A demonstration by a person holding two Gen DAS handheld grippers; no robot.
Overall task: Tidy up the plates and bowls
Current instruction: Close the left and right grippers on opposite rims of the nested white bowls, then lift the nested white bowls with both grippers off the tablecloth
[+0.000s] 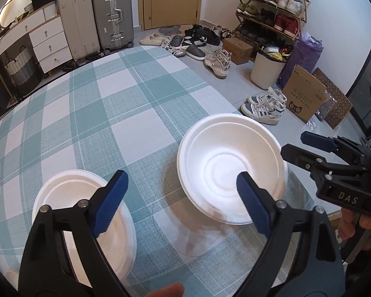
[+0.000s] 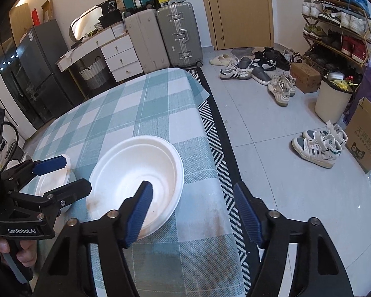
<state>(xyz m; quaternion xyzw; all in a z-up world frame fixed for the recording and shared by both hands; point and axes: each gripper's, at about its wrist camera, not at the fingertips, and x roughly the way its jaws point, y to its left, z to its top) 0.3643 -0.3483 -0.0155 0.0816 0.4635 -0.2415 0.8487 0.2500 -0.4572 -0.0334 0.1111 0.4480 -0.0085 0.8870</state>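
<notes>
A large white bowl [image 1: 231,165] sits on the checked tablecloth [image 1: 99,113] near the table's right edge; it also shows in the right wrist view [image 2: 136,180]. A second white bowl [image 1: 69,198] sits to its left, seen in the right wrist view [image 2: 54,180] behind the left gripper. My left gripper [image 1: 183,198] is open and empty, its fingers straddling the gap between the two bowls. My right gripper [image 2: 193,212] is open and empty, its left finger over the large bowl's near rim, its right finger past the table edge.
The table edge drops off just right of the large bowl onto a striped rug [image 2: 217,133] and tiled floor. Shoes [image 2: 316,143], a cardboard box [image 2: 366,138], a white bin [image 2: 331,99], a shoe rack [image 2: 334,24] and suitcases [image 2: 178,34] stand beyond.
</notes>
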